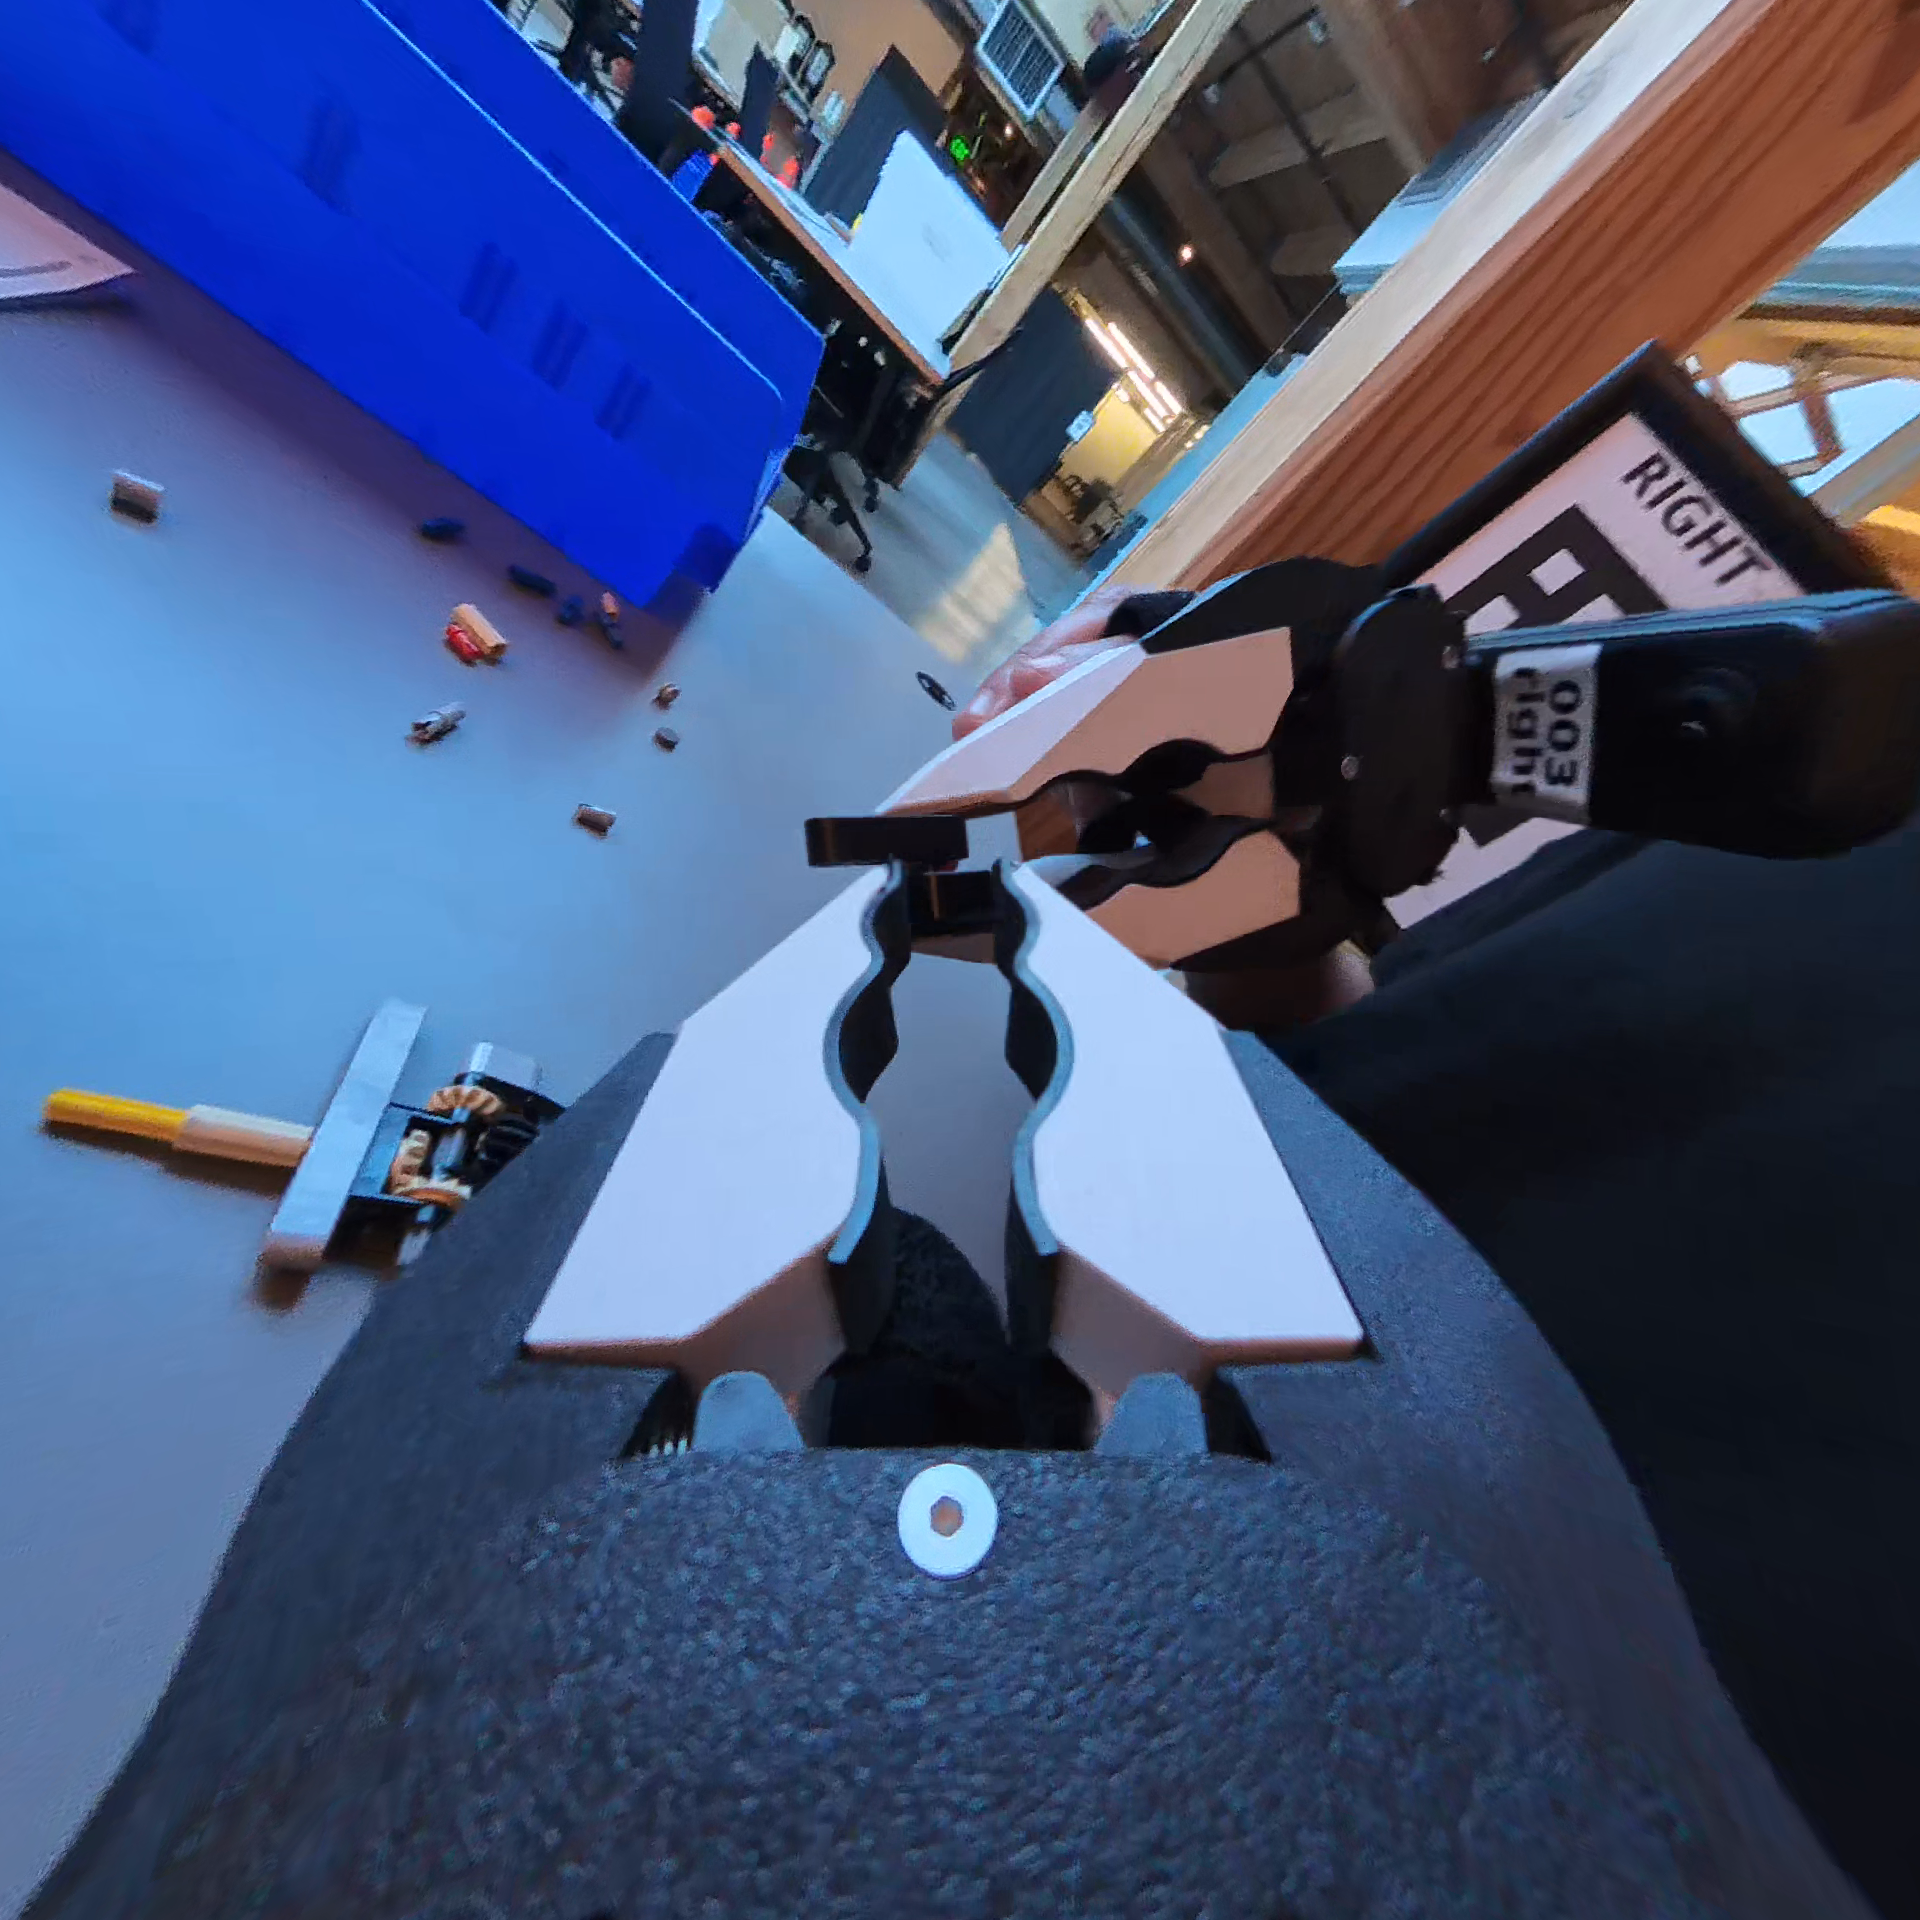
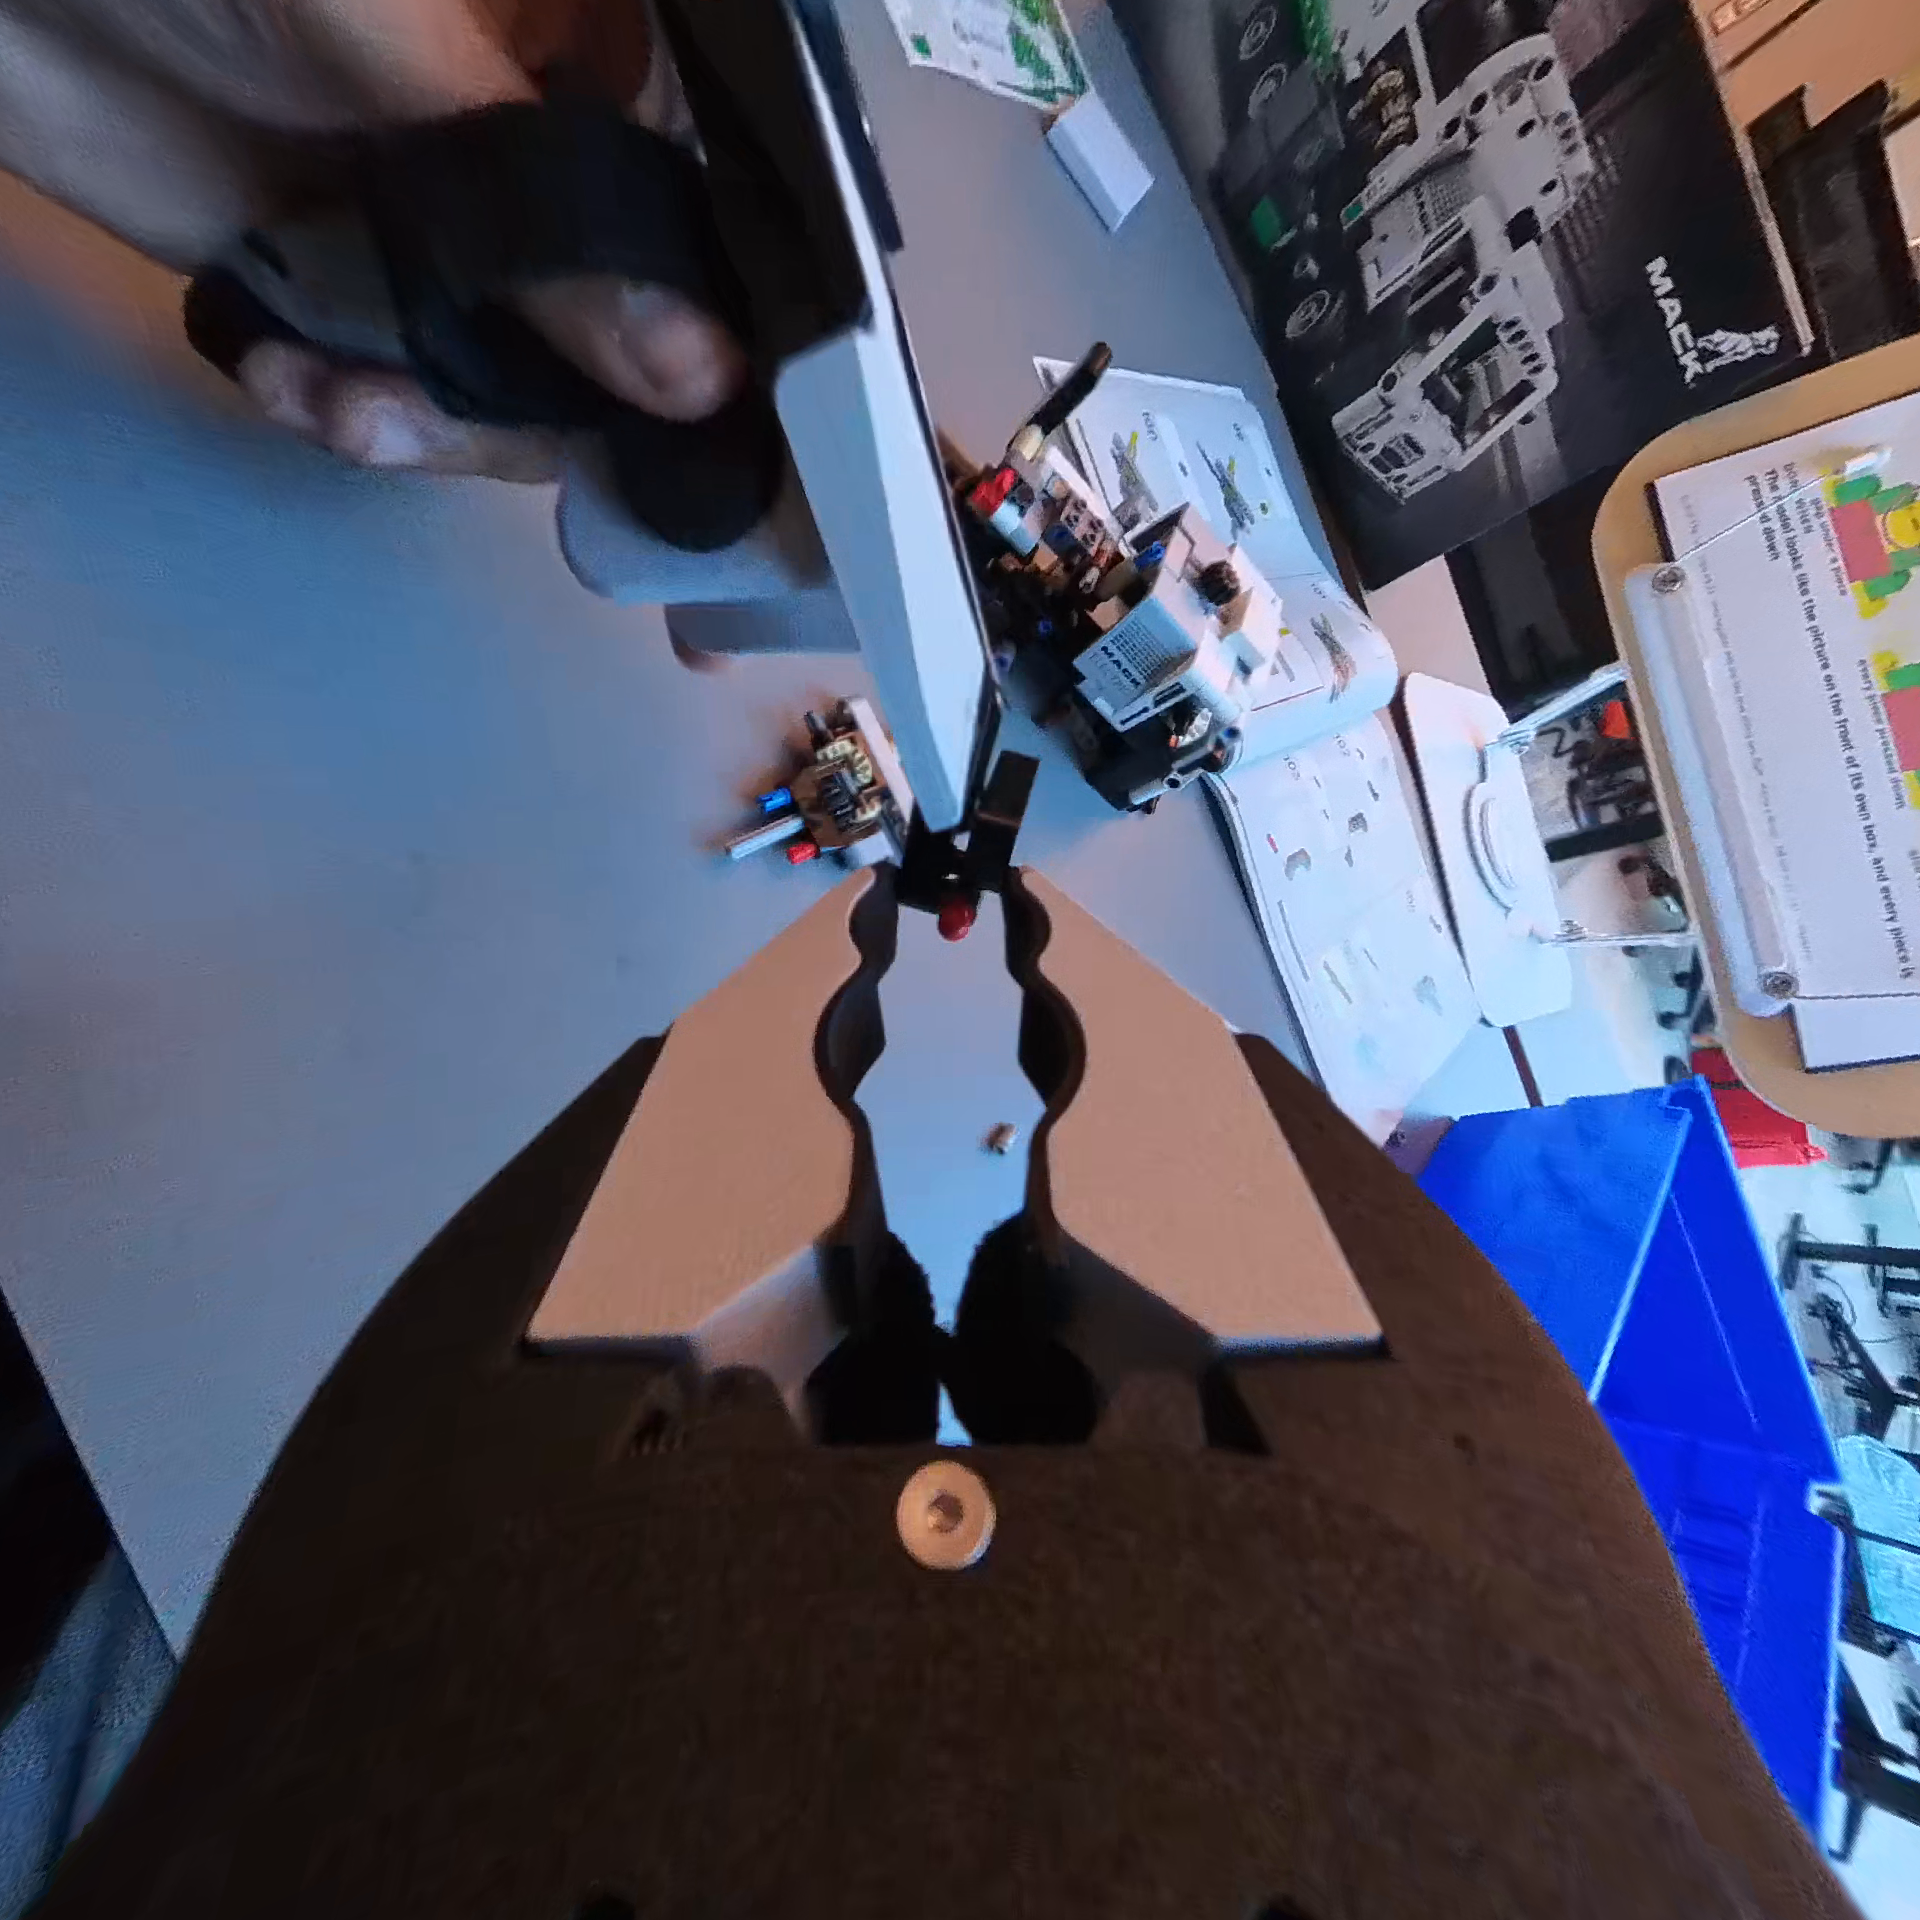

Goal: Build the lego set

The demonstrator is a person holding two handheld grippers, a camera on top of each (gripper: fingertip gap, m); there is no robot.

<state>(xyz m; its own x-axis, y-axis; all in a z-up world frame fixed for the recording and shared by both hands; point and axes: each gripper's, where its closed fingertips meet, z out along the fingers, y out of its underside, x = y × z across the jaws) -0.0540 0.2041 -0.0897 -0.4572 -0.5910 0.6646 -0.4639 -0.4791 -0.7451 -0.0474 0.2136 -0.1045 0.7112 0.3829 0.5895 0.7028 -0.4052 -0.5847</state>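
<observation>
Both grippers are meeting tip to tip above the counter (image 1: pixel 260 831) here. The left gripper (image 1: pixel 945 883) is pinched down on a small black lego piece (image 1: pixel 951 899) right at its fingertips, and the right gripper (image 2: pixel 951 883) is clamped on another black lego piece (image 2: pixel 992 831) with a red pin (image 2: pixel 956 920) poking out of it. In the left wrist view the right gripper's piece (image 1: pixel 883 840) sits just past the left fingertips, touching or nearly touching the left one, can't tell which. Off to the left of the left gripper there's a small gear subassembly (image 1: pixel 416 1143) lying on the counter with a yellow and tan axle (image 1: pixel 177 1127) sticking out of it, and farther ahead a scatter of loose little pieces (image 1: pixel 473 634) next to a blue bin (image 1: pixel 468 260). From the right wrist view, the half built white truck model (image 2: pixel 1132 644) sits beyond the fingertips on an open instruction booklet (image 2: pixel 1340 862), with the lego box (image 2: pixel 1455 239) behind it. A hand (image 2: pixel 499 353) in a black fingerless glove holds the left gripper, pretty blurry.
</observation>
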